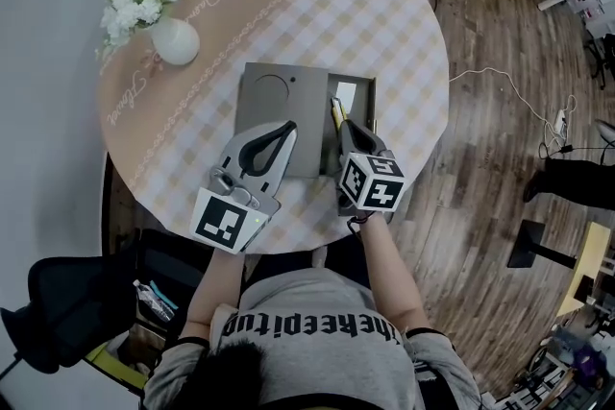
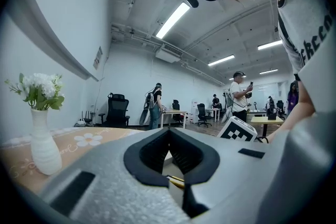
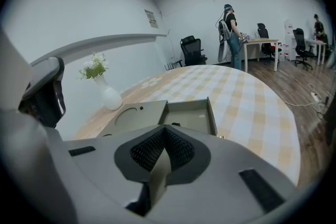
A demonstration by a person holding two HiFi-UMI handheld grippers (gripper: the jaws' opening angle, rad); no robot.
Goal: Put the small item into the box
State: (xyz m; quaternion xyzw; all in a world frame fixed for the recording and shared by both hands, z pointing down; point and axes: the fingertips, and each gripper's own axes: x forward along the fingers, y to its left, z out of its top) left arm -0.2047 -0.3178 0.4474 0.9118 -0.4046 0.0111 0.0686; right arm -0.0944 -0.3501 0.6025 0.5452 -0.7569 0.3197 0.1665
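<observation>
**Insertion Hazards and Surface Notes**

**Status.** My right hand-held gripper (image 1: 341, 126) is clamped on the small item (image 1: 336, 111), a thin yellow stick with a dark end. I hold it over the box (image 1: 274, 86), at the edge where the flat panel meets the open compartment (image 1: 357, 89). My left hand-held gripper (image 1: 290, 125) has its jaws together on nothing and lies over the flat panel. No view shows clearly whether it presses on the panel.

**Hazards.**
1. I grip the stick by one end. If its free end strikes the compartment wall, it is likely to pivot between the pads and lodge across the rim.
2. If I let go while it is high or tilted, it could bounce out onto the tabletop (image 1: 384, 24) and roll off.
3. A sideways nudge may slide the box on the cloth.

**Materials.**
- Box: matte grey, rigid, with square corners and a round recess in the panel.
- Pads: black and ribbed.
- Tabletop: round, under a soft checked cloth.
- Vase (image 1: 176, 41): smooth and white, well apart from the box.
</observation>
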